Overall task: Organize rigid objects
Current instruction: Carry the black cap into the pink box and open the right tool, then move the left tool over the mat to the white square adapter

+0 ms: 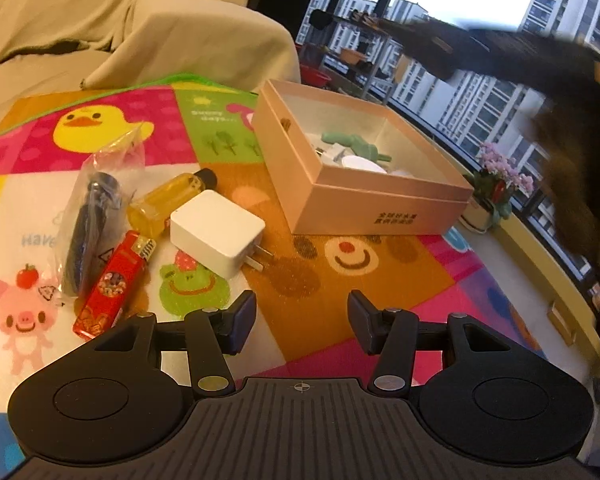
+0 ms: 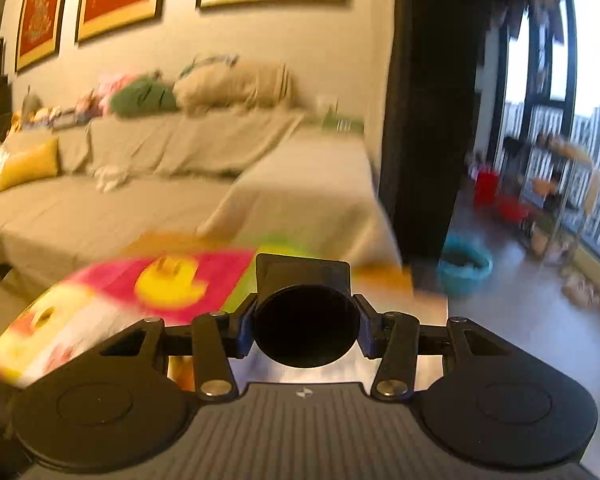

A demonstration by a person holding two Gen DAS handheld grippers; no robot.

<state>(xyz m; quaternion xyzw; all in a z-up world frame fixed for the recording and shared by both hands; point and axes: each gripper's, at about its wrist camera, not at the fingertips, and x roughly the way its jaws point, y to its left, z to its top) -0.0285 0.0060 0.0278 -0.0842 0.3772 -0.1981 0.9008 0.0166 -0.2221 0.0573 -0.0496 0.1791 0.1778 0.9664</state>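
Left wrist view: left tongs hang partly open with nothing between the pads, aimed down at the patterned play mat covering the worktop. Landmark: the open cardboard box. It sits ahead of these tongs and a little right; inside it lie a green piece and some white items, only partly readable past the near wall. Loose things still outside, all left of the box and ahead-left of the left tongs: white charger plug, nearest to the box, prongs pointing toward the camera and right; yellow bottle with a dark cap just behind the plug, long axis running toward the box; red lighter, furthest from the box and closest to the left finger, long axis running away from the camera; dark item in a clear bag just beside the lighter. Judgement: left hand is the nearer one for any of these. Right wrist view: right tongs grip a black object with a round face between the pads; its identity is unclear. That frame is motion-blurred, the mat is smeared and the box does not show, so the right tongs' position relative to the box cannot be told. A dark blurred mass at the left view's right edge is probably the other arm.
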